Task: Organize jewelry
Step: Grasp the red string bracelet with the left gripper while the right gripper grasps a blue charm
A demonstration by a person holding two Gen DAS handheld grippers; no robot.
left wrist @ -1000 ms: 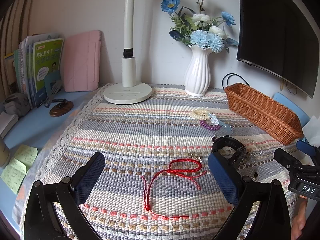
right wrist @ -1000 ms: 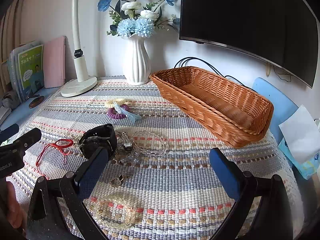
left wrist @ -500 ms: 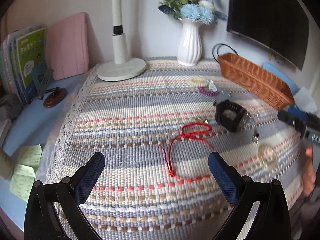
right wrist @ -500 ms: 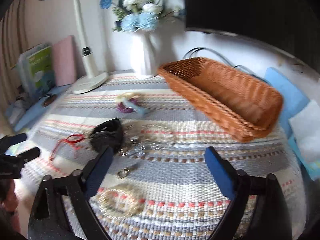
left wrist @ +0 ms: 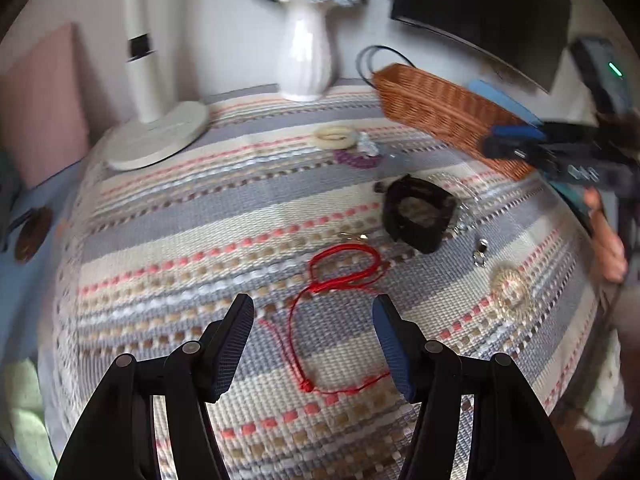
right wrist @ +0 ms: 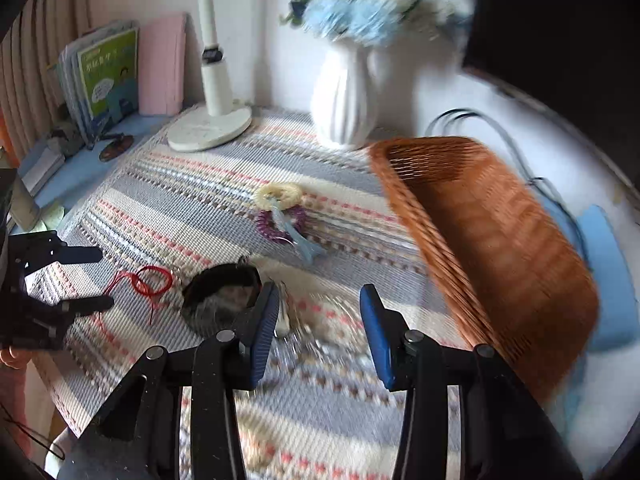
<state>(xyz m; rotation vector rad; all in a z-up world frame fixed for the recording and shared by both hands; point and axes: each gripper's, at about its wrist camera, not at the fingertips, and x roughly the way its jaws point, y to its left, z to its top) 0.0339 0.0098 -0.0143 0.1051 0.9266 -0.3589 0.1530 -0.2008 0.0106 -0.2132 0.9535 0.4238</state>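
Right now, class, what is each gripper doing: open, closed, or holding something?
Left gripper: open, empty, above the red cord bracelet.
Right gripper: open, empty.

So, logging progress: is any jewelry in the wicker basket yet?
No, the wicker basket shows only bare weave inside.

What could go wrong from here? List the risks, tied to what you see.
1. The red cord lies flat and thin on the woven cloth; the open left gripper might pinch cloth with it, or miss.
2. The right gripper hangs open over a tangle of small pieces beside the black watch; it may lift several at once.
3. Both views are motion-blurred, so aim may be off.
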